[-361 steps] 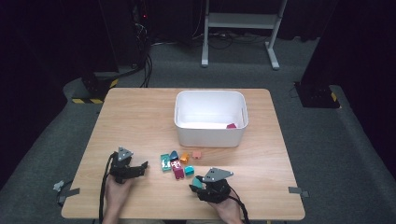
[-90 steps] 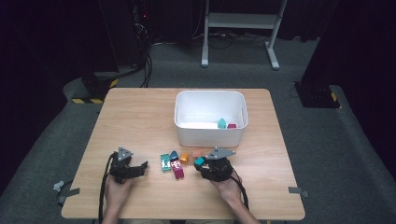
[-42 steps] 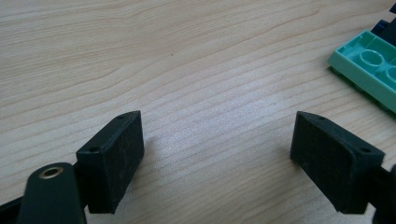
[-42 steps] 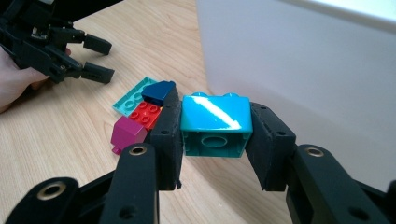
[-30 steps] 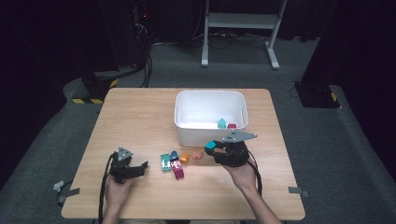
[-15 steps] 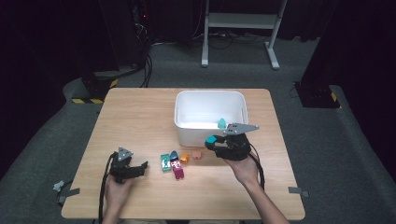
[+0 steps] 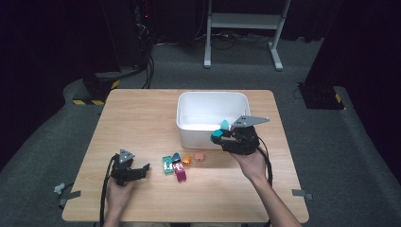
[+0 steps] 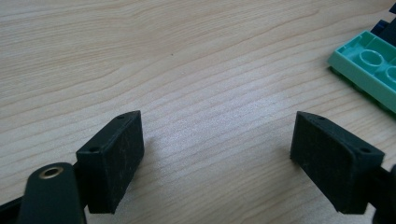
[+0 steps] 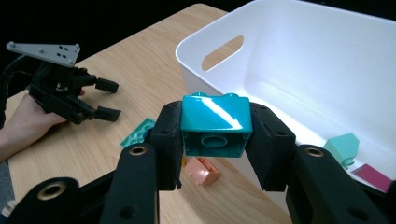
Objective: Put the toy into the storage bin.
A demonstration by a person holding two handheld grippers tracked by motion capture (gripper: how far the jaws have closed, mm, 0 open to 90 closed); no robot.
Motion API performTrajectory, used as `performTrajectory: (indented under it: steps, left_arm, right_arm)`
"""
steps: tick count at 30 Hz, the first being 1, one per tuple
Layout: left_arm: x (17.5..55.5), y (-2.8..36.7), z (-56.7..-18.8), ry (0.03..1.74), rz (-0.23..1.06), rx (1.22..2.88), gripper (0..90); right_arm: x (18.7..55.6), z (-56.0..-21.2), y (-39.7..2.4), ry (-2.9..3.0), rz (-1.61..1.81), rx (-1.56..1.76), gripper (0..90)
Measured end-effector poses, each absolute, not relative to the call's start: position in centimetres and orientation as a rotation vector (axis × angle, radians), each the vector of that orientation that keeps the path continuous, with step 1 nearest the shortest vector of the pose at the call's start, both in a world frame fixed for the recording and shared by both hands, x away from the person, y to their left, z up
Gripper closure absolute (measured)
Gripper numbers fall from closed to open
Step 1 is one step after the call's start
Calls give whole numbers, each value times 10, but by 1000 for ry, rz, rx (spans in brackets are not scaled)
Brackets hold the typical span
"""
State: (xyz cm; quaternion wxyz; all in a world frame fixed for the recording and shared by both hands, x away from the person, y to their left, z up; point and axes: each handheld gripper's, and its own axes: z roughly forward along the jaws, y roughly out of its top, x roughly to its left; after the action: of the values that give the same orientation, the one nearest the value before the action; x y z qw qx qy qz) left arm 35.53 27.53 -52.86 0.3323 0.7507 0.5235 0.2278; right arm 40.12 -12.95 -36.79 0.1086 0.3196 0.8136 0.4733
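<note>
Currently, near edge first: left gripper (image 7: 142,169) sits on the wooden table (image 7: 142,118) at about 7 o'clock, jaws spread wide, nothing between them. Its own camera shows bare wood between the two black pads (image 8: 112,161), and a mint-green flat brick (image 8: 369,70) off at 2 o'clock of that frame, not touching the pads.

Mid-table, at 6 o'clock of the bin: a small cluster of loose bricks. Mint-green plate (image 7: 167,164), magenta brick (image 7: 180,172) touching a dark blue piece (image 7: 176,156), orange piece (image 7: 187,161), salmon brick (image 7: 199,156). All lie on the table, just beside one another.

Right gripper (image 7: 218,136) is clamped on a teal brick (image 9: 215,125), pads pressing its two sides, the brick's hollow underside towards the camera. It hangs above the table at the white bin's (image 7: 187,101) near-right corner, around 5 o'clock of the bin, brick right at the rim.

Inside the bin, right gripper view: a mint-green house-shaped block (image 9: 344,147) and a magenta brick (image 9: 373,176) on the floor near the near wall, close together. Whether they touch, can't tell.
</note>
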Motion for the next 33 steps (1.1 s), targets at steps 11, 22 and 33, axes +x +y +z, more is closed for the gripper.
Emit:
performTrajectory:
  steps: [11,22,33]
  left_arm:
    - [355,275,-529,1367,594,1962,174]
    - [355,275,-529,1368,594,1959,174]
    - [356,275,-529,1367,594,1959,175]
  right_arm:
    - [409,-346,-127,2368,1417,922,587]
    - [426,-338,-126,2360,1401,960,587]
    - [450,-338,-131,2309,1354,1034,587]
